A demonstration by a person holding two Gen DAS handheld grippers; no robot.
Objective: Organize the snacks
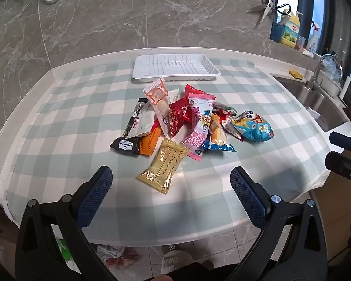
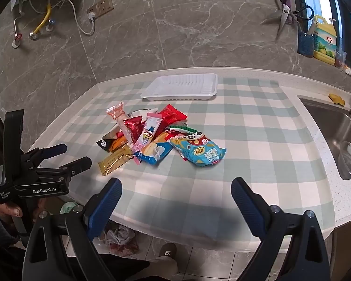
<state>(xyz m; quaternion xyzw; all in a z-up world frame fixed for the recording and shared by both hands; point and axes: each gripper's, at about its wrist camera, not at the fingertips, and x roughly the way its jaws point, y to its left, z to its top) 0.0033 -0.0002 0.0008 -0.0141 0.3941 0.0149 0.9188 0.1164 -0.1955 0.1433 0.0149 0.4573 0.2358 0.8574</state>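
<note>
Checked cloth covers my bench (image 1: 58, 126); snacks (image 1: 175, 121) pile at centre frame, tray (image 1: 175, 66) above. Both tongs (image 1: 170, 187) (image 2: 175, 194) gape wide, empty. I judge slick overlapping wrappers may slip or drag neighbours.

I stand in a home kitchen: steel sink (image 2: 334, 138), tap (image 1: 320, 70), dish soap bottle (image 2: 325, 39), marble-tiled wall (image 2: 187, 28).

Most packets in the heaped pile of snack wrappers (image 1: 175, 121) lie half buried under their neighbours, so their print can't be read. At three o'clock in the left wrist view, the black right claw (image 1: 345, 151) is cut off by the edge. The steel sink (image 2: 339, 140) likewise runs out of frame.
</note>
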